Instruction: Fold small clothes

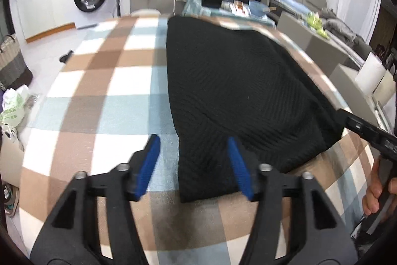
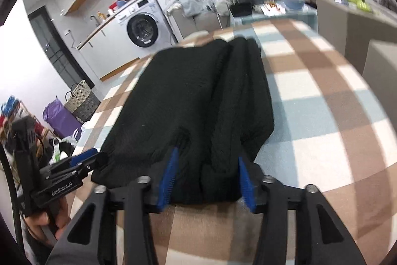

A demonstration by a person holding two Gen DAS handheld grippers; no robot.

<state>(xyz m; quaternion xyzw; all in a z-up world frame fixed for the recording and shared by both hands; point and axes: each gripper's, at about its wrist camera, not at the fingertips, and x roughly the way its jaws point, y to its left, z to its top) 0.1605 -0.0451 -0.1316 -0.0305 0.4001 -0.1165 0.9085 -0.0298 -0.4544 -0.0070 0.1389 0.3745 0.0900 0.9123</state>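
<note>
A black knit garment (image 1: 238,96) lies folded on the checked cloth (image 1: 99,91), just ahead of both grippers. Its weave is fine and ribbed, its outline a long rounded slab with a lengthwise crease on the side nearer the right gripper (image 2: 207,167).

The left gripper (image 1: 193,150) stands spread, its blue ridged pads (image 1: 148,165) clear of the fabric, straddling the garment's near left corner. The right gripper is likewise spread, the near hem between its pads without being pinched.

The left gripper's black body reads "GenRobot.AI" in the right wrist view.
</note>
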